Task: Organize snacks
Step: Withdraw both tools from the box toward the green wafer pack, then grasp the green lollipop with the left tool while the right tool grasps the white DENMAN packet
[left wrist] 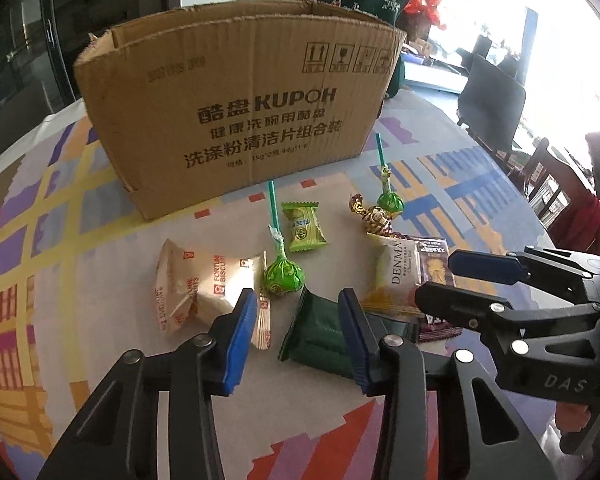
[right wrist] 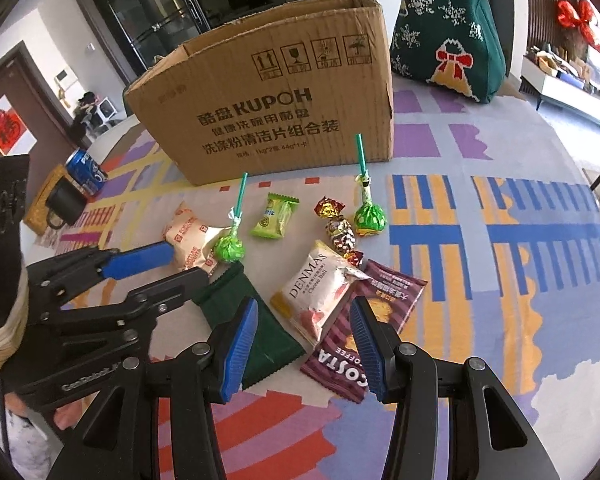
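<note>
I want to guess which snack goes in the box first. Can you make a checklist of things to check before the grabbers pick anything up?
1. Cardboard box open on top: ok.
2. Left gripper around the dark green packet: the packet lies between its fingers; whether the pads press it, cannot tell.
3. Right gripper empty: ok, jaws apart over the edges of the Denmas packet and Costa packet.
4. Grippers clear of each other: ok, close but apart.
5. Packets lying free: not ok, the Denmas packet overlaps the Costa packet.
6. Lollipop out of the way: ok.
</note>
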Available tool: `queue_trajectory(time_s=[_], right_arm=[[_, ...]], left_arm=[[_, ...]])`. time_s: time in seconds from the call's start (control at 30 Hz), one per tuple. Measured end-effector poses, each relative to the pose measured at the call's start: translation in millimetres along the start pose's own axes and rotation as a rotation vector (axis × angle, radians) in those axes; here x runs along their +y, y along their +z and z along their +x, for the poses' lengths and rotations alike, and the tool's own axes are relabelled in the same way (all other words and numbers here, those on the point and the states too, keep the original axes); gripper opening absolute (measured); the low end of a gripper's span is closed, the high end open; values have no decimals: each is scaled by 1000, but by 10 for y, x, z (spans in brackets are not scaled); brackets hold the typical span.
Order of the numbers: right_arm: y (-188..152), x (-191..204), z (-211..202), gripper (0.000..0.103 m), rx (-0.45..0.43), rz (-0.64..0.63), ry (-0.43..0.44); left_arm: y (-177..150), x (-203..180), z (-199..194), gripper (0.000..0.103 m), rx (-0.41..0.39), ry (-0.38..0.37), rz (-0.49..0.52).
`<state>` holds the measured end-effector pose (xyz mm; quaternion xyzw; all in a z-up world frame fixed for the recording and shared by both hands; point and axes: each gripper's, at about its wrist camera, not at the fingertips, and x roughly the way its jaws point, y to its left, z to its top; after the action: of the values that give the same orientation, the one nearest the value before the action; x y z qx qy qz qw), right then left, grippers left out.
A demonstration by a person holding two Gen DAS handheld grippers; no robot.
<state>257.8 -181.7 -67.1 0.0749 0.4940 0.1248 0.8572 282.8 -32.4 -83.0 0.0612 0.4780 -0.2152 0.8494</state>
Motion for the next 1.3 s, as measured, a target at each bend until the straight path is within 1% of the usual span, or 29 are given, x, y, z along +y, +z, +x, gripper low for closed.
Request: queue_trajectory(time_s=[0.4,0.63,0.77,0.93,1.03,1.1,1.13,1.23,1.3], right_arm=[[21,-62,142,49,25,47,16],[72,-66,221,49,34,57,29],[92,-59,279,49,44,60,28],[125,-60,376,49,56,74,35],[147,-42,431,48,61,67,25],[160,-20,465,46,65,58,19],[166,-5,484,42,67,53,12],[180,23,525,39,72,49,11],[191,37,539,34,70,44,8]], left_arm=[[70,28,276,32,43,9,-13],[87,63,334,30,55,8,-24],[81,106,346,27,60,6,-34],[75,146,341,26,60,-8,-50],[67,158,331,26,55,-8,-60],[59,162,316,26,54,-5,-69],[56,163,305,26,51,-5,-72],[54,156,271,26,42,-4,-81],[56,151,250,26,36,-4,-91]])
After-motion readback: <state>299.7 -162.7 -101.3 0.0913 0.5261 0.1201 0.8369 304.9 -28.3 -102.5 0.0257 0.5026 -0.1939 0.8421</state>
